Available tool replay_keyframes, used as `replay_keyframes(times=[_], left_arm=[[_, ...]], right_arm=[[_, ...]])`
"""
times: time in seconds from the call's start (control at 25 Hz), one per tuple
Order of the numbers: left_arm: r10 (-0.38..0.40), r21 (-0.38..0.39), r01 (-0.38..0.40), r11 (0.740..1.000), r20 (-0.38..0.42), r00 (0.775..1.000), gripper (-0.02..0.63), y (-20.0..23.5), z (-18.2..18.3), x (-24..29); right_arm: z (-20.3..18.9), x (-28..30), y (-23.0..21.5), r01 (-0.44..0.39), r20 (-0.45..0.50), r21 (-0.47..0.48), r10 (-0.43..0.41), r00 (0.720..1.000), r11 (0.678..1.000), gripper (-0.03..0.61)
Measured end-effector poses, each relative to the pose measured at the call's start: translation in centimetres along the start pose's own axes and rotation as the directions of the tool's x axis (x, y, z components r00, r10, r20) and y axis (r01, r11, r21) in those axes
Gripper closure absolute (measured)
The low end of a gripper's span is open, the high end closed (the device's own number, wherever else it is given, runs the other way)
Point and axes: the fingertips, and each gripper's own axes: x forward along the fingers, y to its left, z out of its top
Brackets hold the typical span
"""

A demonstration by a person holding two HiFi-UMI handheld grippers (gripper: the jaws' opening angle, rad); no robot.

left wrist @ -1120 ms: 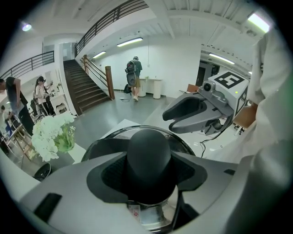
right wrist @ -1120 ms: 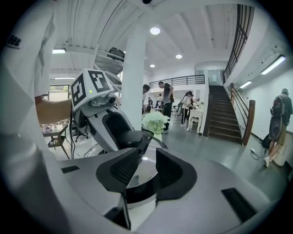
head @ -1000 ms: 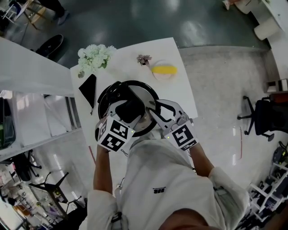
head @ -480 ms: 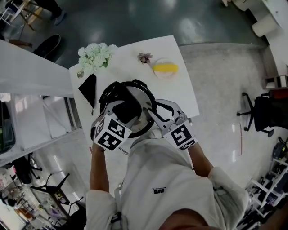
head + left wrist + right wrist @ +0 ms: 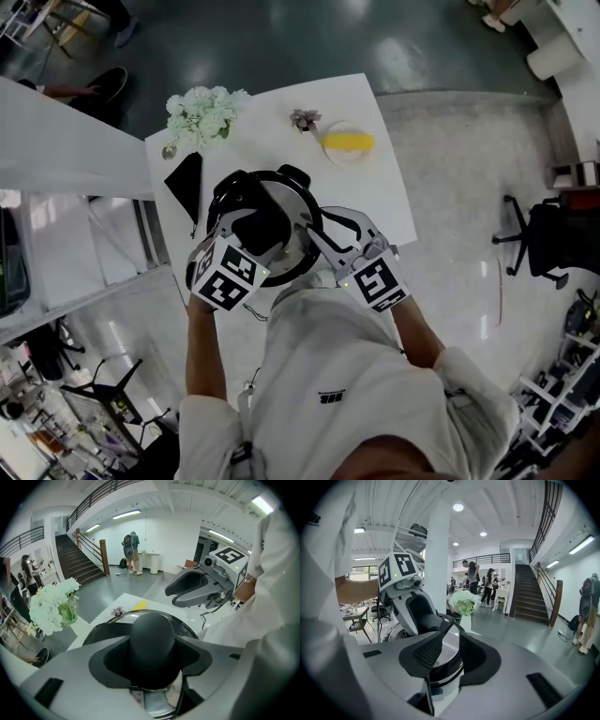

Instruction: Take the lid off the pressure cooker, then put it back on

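Note:
The steel pressure cooker [image 5: 312, 212] stands on the white table [image 5: 380, 202] with its lid [image 5: 451, 645] on. My left gripper [image 5: 260, 225] comes down over the lid's centre, and in the left gripper view its jaws [image 5: 151, 657] are shut on the round black lid knob [image 5: 152, 632]. My right gripper [image 5: 317, 243] sits at the cooker's near right side. In the right gripper view its jaws [image 5: 449, 656] stand apart, and only the lid's edge and the cooker's wall [image 5: 446, 682] show through the gap. A black side handle [image 5: 296, 174] sticks out at the far rim.
At the table's far side are a bunch of white flowers [image 5: 202, 117], a flat black object [image 5: 183, 184], a small dried sprig [image 5: 302, 119] and a plate with something yellow [image 5: 345, 142]. A white partition [image 5: 66, 141] runs along the left. An office chair [image 5: 544, 239] stands to the right.
My left gripper has shifted a little to the left with the knob still in its jaws. The black handle at the far rim now shows further right. The right gripper has stayed put.

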Motion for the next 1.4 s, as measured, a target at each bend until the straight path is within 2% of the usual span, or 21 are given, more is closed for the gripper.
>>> replay_keyframes(times=[0.2, 0.96, 1.16, 1.4], left_arm=[[-0.042, -0.036, 0.042, 0.998, 0.019, 0.999, 0.327, 0.5, -0.7, 0.6], [0.007, -0.072, -0.001, 0.997, 0.079, 0.997, 0.325, 0.5, -0.5, 0.3], [0.048, -0.110, -0.040, 0.993, 0.071, 0.996, 0.325, 0.7, -0.7, 0.0], [0.111, -0.233, -0.089, 0.968, 0.081, 0.991, 0.327, 1.9, -1.3, -0.6]], right_arm=[[0.3, 0.6, 0.5, -0.014, -0.003, -0.008, 0.014, 1.000, 1.000, 0.462], [-0.1, 1.8, 0.9, -0.043, -0.035, -0.007, 0.043, 0.998, 0.999, 0.463], [0.1, 1.9, 0.7, -0.054, -0.035, -0.010, 0.054, 0.998, 0.998, 0.465], [0.2, 2.4, 0.6, -0.076, -0.037, -0.017, 0.075, 0.996, 0.997, 0.466]])
